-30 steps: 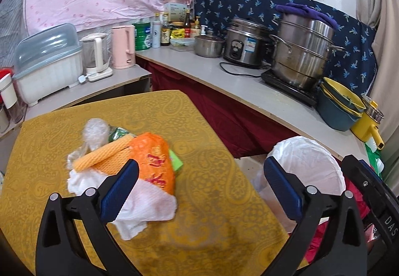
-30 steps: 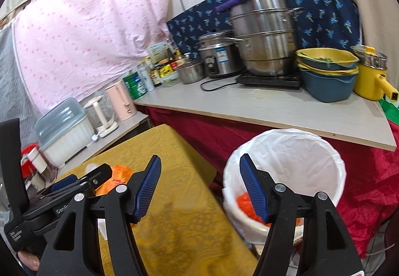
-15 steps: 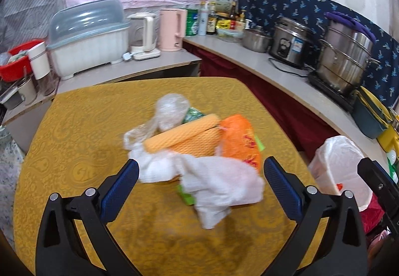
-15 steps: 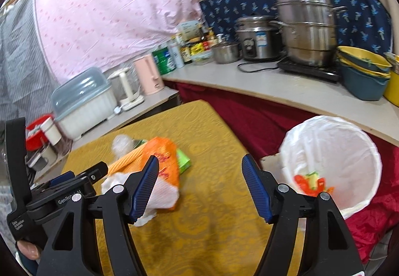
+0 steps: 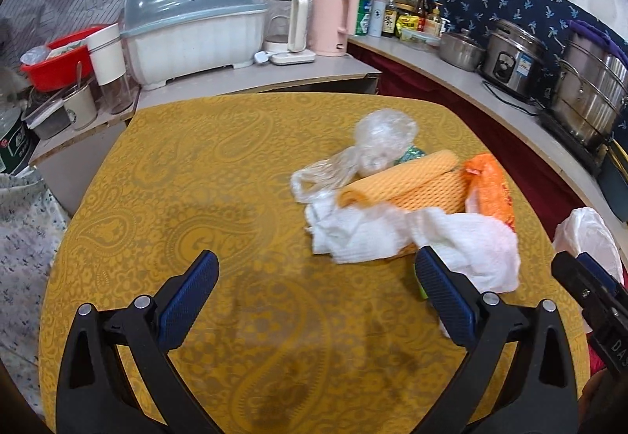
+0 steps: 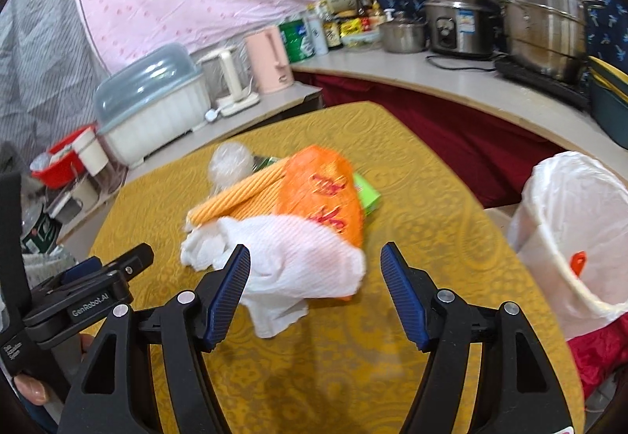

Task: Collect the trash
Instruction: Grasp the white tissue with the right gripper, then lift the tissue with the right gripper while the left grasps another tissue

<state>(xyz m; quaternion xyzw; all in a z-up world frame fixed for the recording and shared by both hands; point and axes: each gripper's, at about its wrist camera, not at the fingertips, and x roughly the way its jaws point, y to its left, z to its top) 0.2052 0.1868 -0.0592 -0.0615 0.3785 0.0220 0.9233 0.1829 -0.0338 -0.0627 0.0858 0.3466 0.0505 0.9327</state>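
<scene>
Trash pile is still lying mid-worktop, only scraps are being seen in the lined bin at right, and left tongs and right tongs are being held spread, empty, near it.

Both grippers swing away from the lined bin toward the trash pile on the yellow counter. In the left wrist view the pile shifts from 9 o'clock of centre to 2 o'clock, beyond the left gripper. In the right wrist view the bin moves out to 3 o'clock, and the white bag now lies between the fingers of the right gripper.
</scene>
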